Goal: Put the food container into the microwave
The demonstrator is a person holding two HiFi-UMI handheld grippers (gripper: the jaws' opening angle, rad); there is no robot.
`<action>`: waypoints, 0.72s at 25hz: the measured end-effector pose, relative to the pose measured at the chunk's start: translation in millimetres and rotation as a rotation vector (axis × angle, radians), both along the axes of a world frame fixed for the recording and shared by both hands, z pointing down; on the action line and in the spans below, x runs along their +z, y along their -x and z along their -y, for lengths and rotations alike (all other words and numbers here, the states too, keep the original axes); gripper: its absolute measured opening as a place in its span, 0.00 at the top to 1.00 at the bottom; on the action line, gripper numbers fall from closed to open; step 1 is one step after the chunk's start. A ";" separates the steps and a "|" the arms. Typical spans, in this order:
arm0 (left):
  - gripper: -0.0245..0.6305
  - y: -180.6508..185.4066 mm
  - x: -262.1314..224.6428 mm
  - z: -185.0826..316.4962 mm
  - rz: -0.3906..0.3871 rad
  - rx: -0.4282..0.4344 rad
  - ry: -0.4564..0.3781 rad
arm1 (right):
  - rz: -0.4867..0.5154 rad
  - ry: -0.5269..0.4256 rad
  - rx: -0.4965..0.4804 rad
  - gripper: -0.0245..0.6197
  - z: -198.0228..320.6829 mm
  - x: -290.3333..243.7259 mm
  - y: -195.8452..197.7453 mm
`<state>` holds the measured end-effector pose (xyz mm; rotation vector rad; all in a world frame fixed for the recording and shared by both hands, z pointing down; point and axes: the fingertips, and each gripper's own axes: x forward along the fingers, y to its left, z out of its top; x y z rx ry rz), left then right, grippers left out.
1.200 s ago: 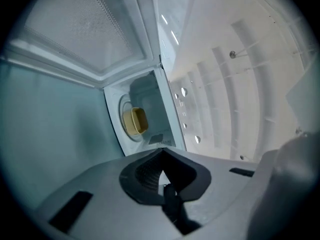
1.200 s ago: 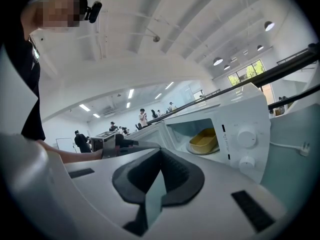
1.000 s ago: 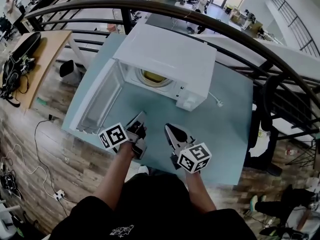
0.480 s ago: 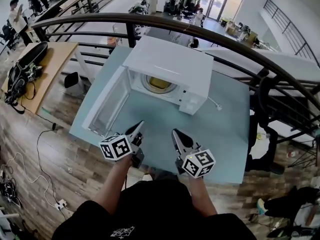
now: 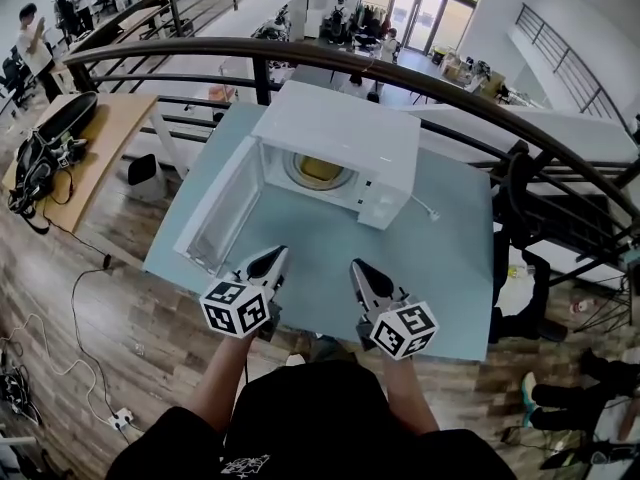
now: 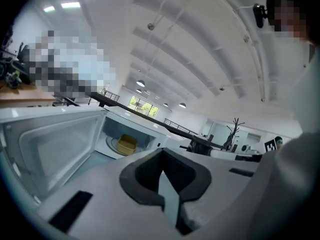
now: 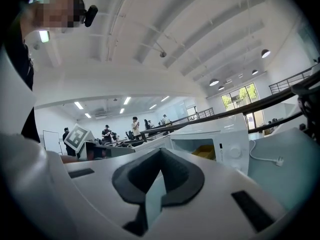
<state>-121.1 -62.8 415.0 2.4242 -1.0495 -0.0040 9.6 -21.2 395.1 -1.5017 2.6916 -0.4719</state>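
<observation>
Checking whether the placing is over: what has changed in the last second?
Both grippers drew back from the microwave toward the person. The left gripper and right gripper now hover over the near part of the table, jaws together and empty. Nothing was visibly taken hold of or let go. The container stays inside the microwave, and the door stays open.

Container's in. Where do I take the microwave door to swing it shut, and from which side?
Take the door at its free end, the edge nearest the left gripper, coming from its outer left face. It hinges at the microwave's left front corner and stands swung wide toward you, so that end likely gives most leverage. Open the shut jaws first.
</observation>
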 end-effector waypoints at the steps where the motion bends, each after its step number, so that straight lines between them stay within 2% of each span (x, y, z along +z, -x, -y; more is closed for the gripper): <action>1: 0.95 2.1 -2.5 -2.6 0.021 0.000 -0.020 | -0.002 -0.003 0.002 0.95 -1.8 -2.2 1.2; 4: 0.95 7.6 -10.4 -8.5 0.053 0.004 -0.068 | -0.002 -0.012 0.007 0.95 -6.7 -9.4 4.1; 9: 0.95 9.8 -16.6 -12.1 0.063 0.005 -0.110 | -0.005 -0.025 0.017 0.95 -12.0 -16.0 -0.1; 18: 0.95 -6.0 -37.4 -9.6 0.110 -0.036 -0.202 | -0.011 -0.055 0.018 0.95 -8.4 -31.7 -25.3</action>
